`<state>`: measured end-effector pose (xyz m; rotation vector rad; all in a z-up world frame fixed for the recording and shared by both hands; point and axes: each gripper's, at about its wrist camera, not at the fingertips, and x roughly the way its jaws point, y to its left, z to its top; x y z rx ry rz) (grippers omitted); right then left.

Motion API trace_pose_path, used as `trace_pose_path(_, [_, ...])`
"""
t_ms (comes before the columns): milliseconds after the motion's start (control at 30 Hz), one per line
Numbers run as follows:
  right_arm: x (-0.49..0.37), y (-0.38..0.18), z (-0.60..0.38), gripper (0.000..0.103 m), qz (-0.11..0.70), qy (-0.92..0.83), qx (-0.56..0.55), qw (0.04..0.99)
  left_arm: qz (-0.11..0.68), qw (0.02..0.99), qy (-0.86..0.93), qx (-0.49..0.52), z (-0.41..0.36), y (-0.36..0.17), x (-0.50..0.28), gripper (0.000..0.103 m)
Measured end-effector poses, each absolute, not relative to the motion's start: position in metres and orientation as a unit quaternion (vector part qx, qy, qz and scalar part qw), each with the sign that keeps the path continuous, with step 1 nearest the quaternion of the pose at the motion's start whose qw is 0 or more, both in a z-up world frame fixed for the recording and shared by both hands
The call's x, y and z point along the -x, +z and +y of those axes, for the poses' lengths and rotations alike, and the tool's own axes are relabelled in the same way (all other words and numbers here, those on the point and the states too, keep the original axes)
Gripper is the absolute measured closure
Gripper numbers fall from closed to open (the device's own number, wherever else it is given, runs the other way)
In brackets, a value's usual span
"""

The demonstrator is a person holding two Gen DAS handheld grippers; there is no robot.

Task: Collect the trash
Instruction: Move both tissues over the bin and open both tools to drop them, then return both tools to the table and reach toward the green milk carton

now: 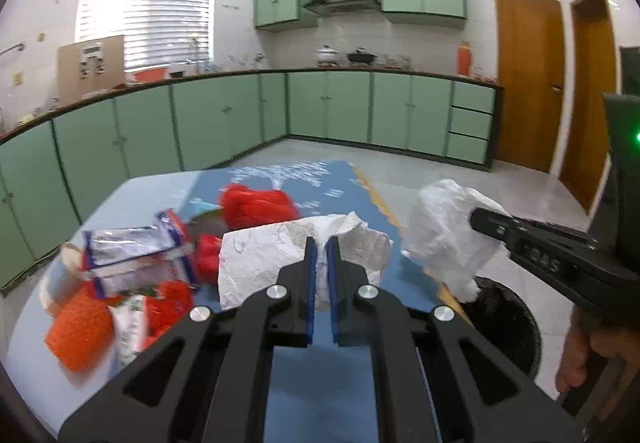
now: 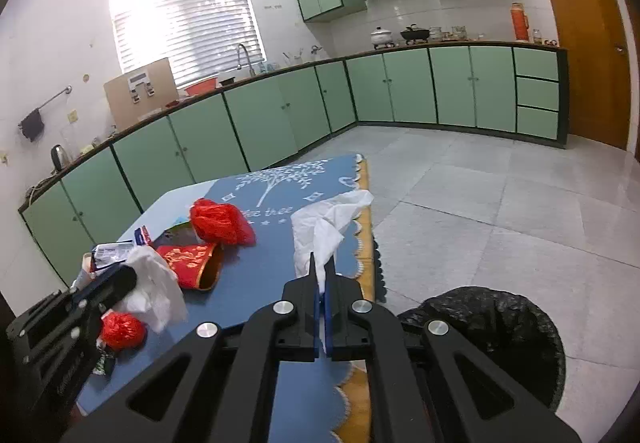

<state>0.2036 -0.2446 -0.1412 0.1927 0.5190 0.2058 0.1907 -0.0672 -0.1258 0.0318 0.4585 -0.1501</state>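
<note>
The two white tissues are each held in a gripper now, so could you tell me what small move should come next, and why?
Probably carry the right gripper over the black-lined bin and let go. Its white tissue is pinched and hangs clear of the table, and the bin sits just to its right. The left gripper, shut on its crumpled tissue, could follow.

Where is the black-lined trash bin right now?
The trash bin stands on the tiled floor off the table's right edge, lower right in both wrist views, just beyond the right gripper, which holds a white tissue.
</note>
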Motion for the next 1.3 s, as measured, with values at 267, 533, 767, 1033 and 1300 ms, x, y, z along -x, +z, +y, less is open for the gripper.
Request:
trace_pose_path(267, [-0.186, -0.139, -0.290, 0.101, 0.253, 0.045, -0.096, 0.962, 0.236, 0.961, -0.145, -0.006, -0.111, -0.128, -0.201, 0.098])
trace_pose_path(533, [-0.171, -0.161, -0.352, 0.101, 0.277, -0.038, -0.111, 0.954, 0.272, 0.934, -0.229, 0.031, -0.168, -0.134, -0.235, 0.098])
trace_pose_path(767, [-0.174, -0.196, -0.388, 0.098, 0.311, -0.077, -0.129, 0.938, 0.320, 0.901, -0.291, 0.040, -0.221, -0.154, -0.267, 0.093])
trace_pose_path(1033, [-0.167, -0.219, -0.409, 0.074, 0.328, -0.109, -0.145, 0.927, 0.346, 0.887, -0.305, 0.032, -0.235, -0.166, -0.283, 0.070])
trace_pose_path(1300, [-0.152, -0.200, -0.406, 0.049, 0.302, -0.112, -0.144, 0.936, 0.320, 0.907, -0.270, 0.050, -0.190, -0.139, -0.276, 0.056])
